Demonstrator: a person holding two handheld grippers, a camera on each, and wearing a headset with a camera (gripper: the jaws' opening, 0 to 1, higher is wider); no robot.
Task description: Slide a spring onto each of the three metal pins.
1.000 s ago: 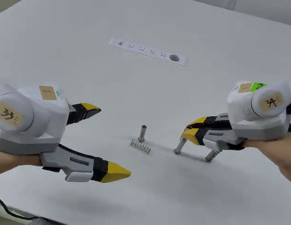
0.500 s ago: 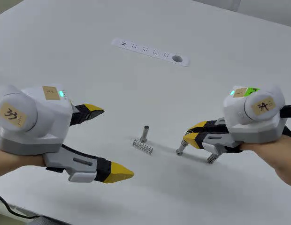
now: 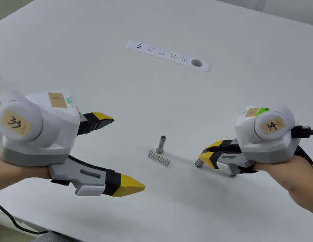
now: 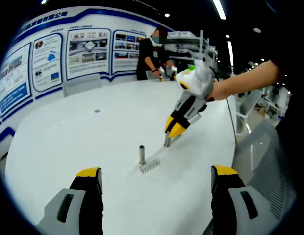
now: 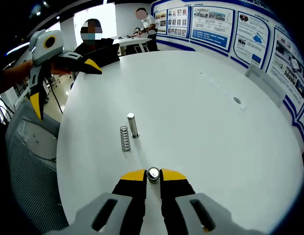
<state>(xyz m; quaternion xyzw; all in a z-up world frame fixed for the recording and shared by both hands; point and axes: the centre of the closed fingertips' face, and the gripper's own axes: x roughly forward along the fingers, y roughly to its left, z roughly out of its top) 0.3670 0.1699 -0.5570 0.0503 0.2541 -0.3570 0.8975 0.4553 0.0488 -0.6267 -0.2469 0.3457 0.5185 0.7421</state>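
A bare metal pin (image 3: 161,143) stands upright mid-table, with a loose spring (image 3: 159,158) lying on the table just in front of it. To their right, my right gripper (image 3: 209,154) is low over the table, its yellow-tipped jaws shut on a second pin (image 3: 199,163) that carries a spring. The right gripper view shows that pin's round top (image 5: 153,174) pinched between the jaws of the right gripper (image 5: 153,177), with the bare pin (image 5: 133,125) and spring (image 5: 124,138) beyond. My left gripper (image 3: 117,153) hovers wide open at the left, holding nothing, facing the bare pin (image 4: 141,154).
A white power strip (image 3: 168,55) lies at the far side of the white table. People stand at another table in the background of the gripper views. Open tabletop surrounds the pins.
My right gripper has sunk lower toward the table over its pin, hiding more of it. The left gripper has stayed open and nearly still. The head camera has shifted slightly.
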